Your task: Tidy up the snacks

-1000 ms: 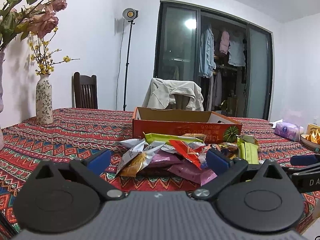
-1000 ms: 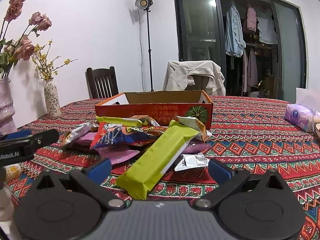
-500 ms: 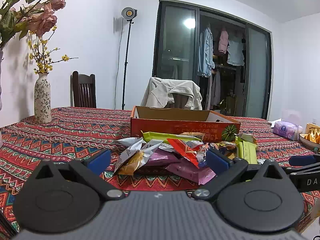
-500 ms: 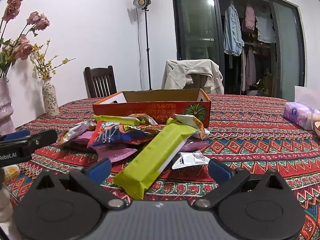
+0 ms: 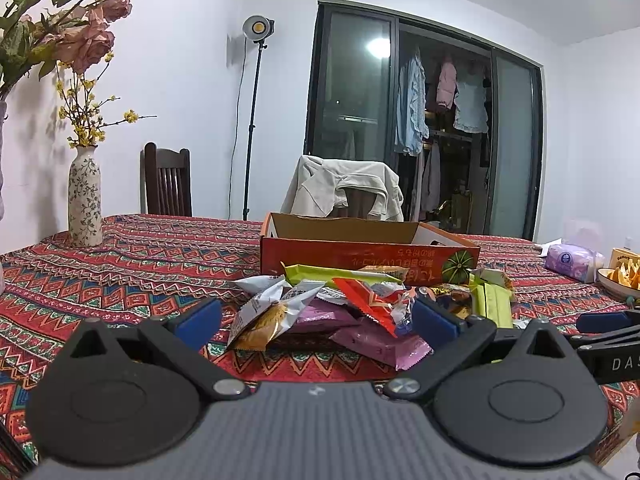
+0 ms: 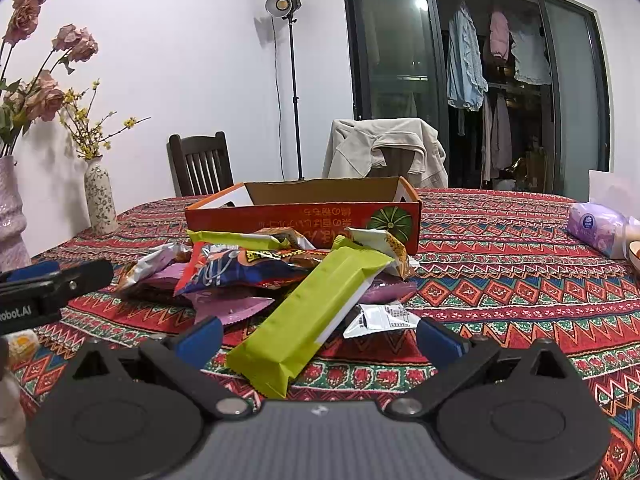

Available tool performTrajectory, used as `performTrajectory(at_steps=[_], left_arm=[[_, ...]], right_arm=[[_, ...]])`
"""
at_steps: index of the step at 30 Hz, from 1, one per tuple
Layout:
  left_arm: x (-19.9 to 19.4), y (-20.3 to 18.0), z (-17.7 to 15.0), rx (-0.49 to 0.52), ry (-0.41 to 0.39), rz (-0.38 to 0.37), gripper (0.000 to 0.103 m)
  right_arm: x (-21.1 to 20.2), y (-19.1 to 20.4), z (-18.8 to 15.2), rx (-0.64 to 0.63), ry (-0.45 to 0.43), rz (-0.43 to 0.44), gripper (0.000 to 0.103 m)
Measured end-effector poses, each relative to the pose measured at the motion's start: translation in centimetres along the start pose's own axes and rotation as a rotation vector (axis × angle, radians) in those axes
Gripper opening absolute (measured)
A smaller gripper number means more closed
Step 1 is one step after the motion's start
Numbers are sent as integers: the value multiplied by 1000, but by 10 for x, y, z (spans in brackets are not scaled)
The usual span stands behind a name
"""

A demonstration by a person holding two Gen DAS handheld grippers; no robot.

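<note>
The snack pile (image 5: 340, 312) is lying on the bench (image 5: 132, 264) directly in front of the orange box (image 5: 360, 258), its nearest wrappers touching or almost touching the box's front wall; the box is sitting open-topped, and no snack is showing above its rim.

The left tool (image 5: 316, 322) is hovering on the near side of the pile from the box, its blue fingertips spread wide and gripping nothing. Straight ahead of it, a white-and-gold packet (image 5: 266, 314) is sticking out of the pile's left end, and a purple wrapper (image 5: 380, 342) is lying nearest its right fingertip.

The right tool (image 6: 318, 338) is likewise standing wide open and empty. The long lime-green bar (image 6: 316, 316) is lying with its near end just between the two fingertips and its far end resting on the pile, so its long axis is running away toward the box and leaning to the right. A small white sachet (image 6: 380, 318) is lying flat just right of the bar.

Judging by this, the right tool is the nearer one to a clean grasp: the bar is pointing nearly along its reach, so closing across the bar's narrow width looks workable, then carrying it forward over the box wall.
</note>
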State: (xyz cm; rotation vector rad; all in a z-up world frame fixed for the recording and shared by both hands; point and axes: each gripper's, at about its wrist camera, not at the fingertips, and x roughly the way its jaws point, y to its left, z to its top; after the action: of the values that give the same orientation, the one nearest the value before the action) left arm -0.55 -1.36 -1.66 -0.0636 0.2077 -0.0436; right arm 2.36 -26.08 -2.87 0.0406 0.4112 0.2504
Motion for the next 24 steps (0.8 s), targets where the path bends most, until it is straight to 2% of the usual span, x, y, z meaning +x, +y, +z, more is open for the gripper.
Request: performTrajectory(at_steps=[24], left_arm=[[-2, 0, 1, -1, -6, -10, 103]], right_arm=[[0, 0, 0, -1, 0, 0, 103]])
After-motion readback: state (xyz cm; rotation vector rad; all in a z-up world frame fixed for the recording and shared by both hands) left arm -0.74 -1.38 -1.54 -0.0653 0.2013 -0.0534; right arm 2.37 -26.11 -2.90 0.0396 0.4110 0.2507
